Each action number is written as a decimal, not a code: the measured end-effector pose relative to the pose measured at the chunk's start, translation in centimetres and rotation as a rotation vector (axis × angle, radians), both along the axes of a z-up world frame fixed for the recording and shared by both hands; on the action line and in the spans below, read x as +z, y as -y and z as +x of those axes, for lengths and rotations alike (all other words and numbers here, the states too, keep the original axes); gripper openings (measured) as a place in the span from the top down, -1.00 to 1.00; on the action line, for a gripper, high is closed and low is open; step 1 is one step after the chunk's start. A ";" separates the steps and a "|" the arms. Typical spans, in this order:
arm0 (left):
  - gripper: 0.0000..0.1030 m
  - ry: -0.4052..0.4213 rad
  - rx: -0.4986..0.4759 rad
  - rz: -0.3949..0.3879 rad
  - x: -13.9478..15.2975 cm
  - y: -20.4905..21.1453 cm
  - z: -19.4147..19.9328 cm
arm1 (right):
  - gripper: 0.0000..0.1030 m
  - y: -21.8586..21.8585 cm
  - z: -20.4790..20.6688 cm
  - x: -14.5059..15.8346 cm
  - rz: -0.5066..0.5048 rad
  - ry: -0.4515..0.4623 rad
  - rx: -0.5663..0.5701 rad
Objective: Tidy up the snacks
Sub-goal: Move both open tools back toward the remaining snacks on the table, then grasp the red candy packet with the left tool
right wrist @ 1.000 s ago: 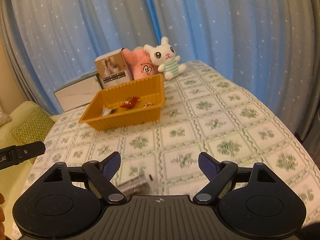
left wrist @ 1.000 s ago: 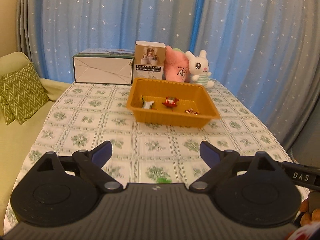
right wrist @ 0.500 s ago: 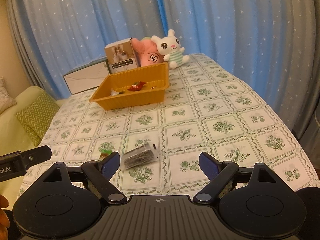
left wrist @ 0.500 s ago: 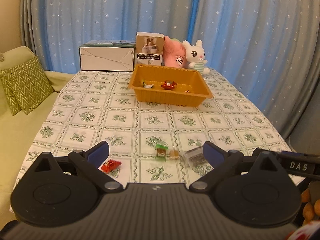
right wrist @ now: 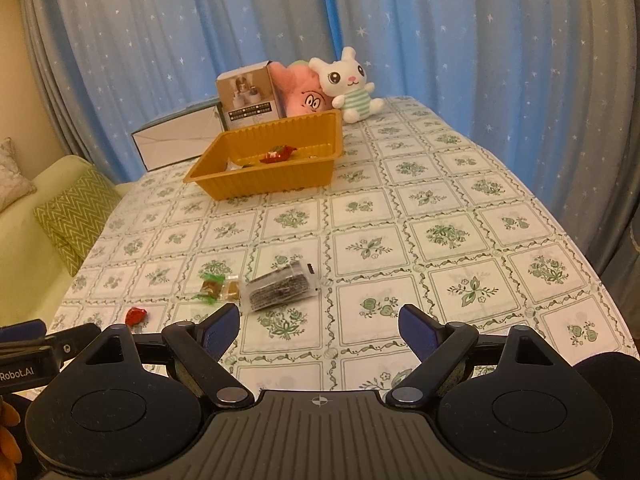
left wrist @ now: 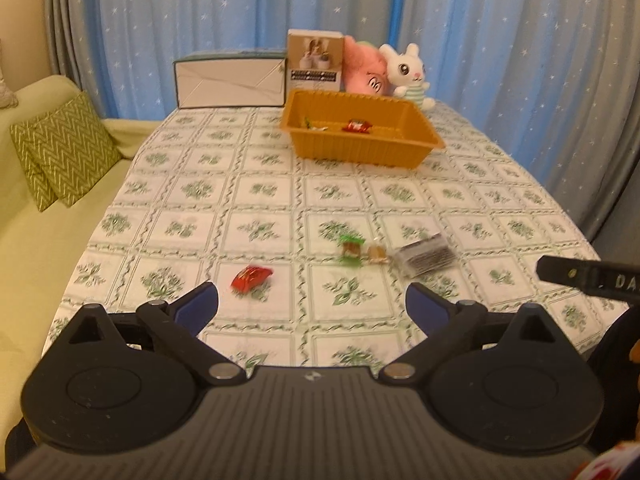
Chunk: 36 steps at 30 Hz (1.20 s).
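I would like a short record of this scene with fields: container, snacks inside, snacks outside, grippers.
container: orange ribbed plastic tray, far side of the table
snacks inside: red wrapped candy and a green-white wrapper
snacks outside: red wrapped snack, green-wrapped candy, small tan candy, clear packet of dark sticks
grippers: left gripper open; right gripper open; both empty

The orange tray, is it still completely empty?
No, the orange tray already holds a red-wrapped snack and at least one other small wrapper.

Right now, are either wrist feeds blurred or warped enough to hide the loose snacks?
Left wrist: slight motion smear, red candy soft but findable. Right wrist: sharper, clear packet crisp. Both: fisheye bends table edges, warm dim light, no glare.
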<state>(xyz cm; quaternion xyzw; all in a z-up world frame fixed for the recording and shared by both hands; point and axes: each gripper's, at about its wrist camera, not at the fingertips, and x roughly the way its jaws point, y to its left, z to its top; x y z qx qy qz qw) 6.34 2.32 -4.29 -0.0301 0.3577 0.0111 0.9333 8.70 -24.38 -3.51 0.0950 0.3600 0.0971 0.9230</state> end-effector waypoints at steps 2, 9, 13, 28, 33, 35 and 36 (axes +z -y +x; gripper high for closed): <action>-0.93 -0.007 0.007 0.000 -0.2 -0.5 0.1 | -0.67 0.0 0.1 -0.3 -0.001 -0.003 -0.002; -0.81 -0.047 0.006 -0.004 -1.3 -2.0 1.3 | -0.68 -0.3 0.5 -1.5 -0.010 -0.027 0.002; -0.63 -0.072 -0.034 0.004 -2.0 -2.7 2.5 | -0.68 -0.5 0.9 -2.0 -0.020 -0.034 0.005; -0.22 -0.180 -0.155 0.063 -5.0 -5.0 7.0 | -0.68 -1.3 2.7 -3.5 -0.043 -0.055 0.011; 0.15 -0.204 -0.209 0.058 -6.1 -6.0 8.8 | -0.67 -1.8 3.6 -4.2 -0.045 -0.069 0.019; 0.22 -0.213 -0.231 0.065 -6.6 -6.2 9.6 | -0.67 -2.0 4.0 -4.6 -0.047 -0.077 0.023; 0.26 -0.217 -0.240 0.072 -6.8 -6.2 10.0 | -0.68 -2.1 4.2 -4.9 -0.048 -0.081 0.024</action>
